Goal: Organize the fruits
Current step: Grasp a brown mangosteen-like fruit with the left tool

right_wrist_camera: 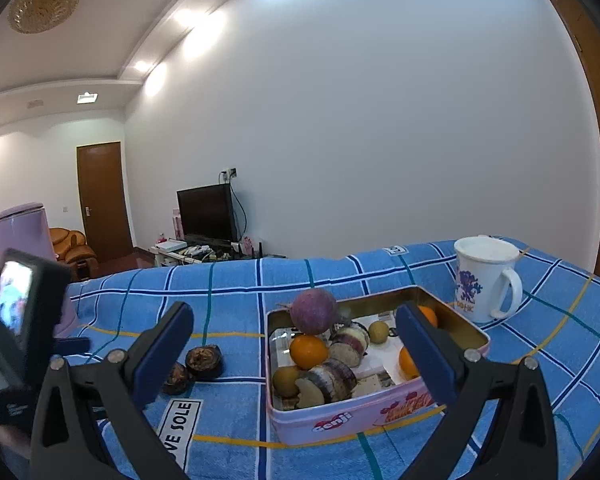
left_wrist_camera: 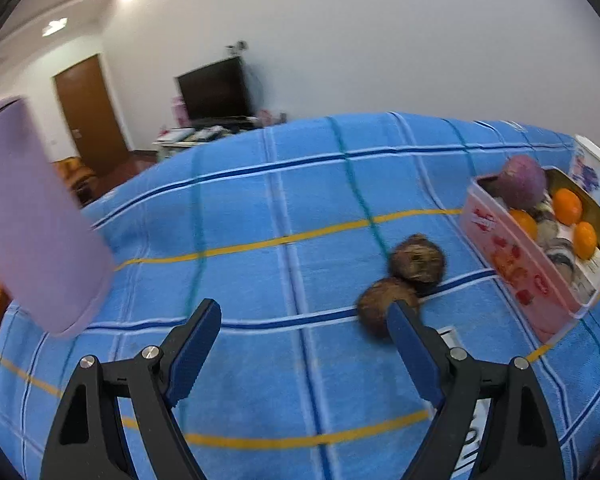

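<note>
Fruit mostly boxed; two brown ones left out on the blue cloth

The pink tin (right_wrist_camera: 352, 420) at lower centre of the right wrist view already holds oranges (right_wrist_camera: 308, 351), a purple fruit (right_wrist_camera: 314, 311) and several sliced pieces; two brown fruits (left_wrist_camera: 400, 280) lie touching each other on the checked cloth (left_wrist_camera: 260, 208), just left of the tin, at centre right of the left wrist view; the left gripper (left_wrist_camera: 304, 344) hangs near them with jaws released and empty; the right gripper (right_wrist_camera: 294, 354) hovers over the tin, jaws likewise spread, grasping nothing; a white mug (right_wrist_camera: 486, 278) stands beside the tin's far corner; judging by this, only those two remain.
</note>
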The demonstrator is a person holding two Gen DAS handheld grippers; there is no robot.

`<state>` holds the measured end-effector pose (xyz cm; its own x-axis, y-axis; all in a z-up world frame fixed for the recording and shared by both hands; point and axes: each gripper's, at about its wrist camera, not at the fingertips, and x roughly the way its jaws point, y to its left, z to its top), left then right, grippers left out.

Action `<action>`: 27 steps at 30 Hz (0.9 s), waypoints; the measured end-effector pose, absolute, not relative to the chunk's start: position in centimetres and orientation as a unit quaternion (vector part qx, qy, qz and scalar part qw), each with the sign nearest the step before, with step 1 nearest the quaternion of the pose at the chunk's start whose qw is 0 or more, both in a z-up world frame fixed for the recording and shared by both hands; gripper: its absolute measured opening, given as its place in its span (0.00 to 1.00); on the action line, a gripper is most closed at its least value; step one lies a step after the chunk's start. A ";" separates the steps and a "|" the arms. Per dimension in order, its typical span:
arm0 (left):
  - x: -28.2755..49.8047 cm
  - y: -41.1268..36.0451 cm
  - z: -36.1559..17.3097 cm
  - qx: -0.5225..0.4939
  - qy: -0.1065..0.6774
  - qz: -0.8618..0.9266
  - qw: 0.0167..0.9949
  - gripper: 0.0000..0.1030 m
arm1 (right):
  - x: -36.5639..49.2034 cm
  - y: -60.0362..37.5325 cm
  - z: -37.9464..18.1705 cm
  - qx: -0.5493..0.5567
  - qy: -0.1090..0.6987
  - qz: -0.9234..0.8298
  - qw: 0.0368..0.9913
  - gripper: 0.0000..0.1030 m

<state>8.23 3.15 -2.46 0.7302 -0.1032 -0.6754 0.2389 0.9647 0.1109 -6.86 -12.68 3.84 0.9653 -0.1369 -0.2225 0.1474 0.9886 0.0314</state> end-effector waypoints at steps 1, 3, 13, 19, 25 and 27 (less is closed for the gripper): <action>8.4 2.5 -2.5 0.102 0.356 -0.100 0.923 0.84 | -6.9 -12.6 3.9 0.022 0.111 -0.069 0.991 1.00; 8.5 1.0 -2.8 0.126 0.352 -0.109 0.921 0.84 | -6.8 -12.5 3.8 0.020 0.114 -0.063 0.991 1.00; 10.2 -0.9 -4.3 0.153 0.394 -0.127 0.897 0.68 | -5.7 -12.6 3.3 0.025 0.146 -0.061 0.987 1.00; 10.4 -0.5 -4.1 0.133 0.400 -0.163 0.892 0.43 | -5.5 -12.0 3.2 0.010 0.152 -0.063 0.986 1.00; 11.2 1.7 -3.8 0.081 0.406 -0.138 0.900 0.43 | -5.4 -11.8 3.2 0.005 0.155 -0.066 0.986 1.00; 11.1 3.0 -3.5 0.049 0.400 -0.131 0.906 0.43 | -5.3 -11.8 3.2 0.004 0.157 -0.068 0.985 1.00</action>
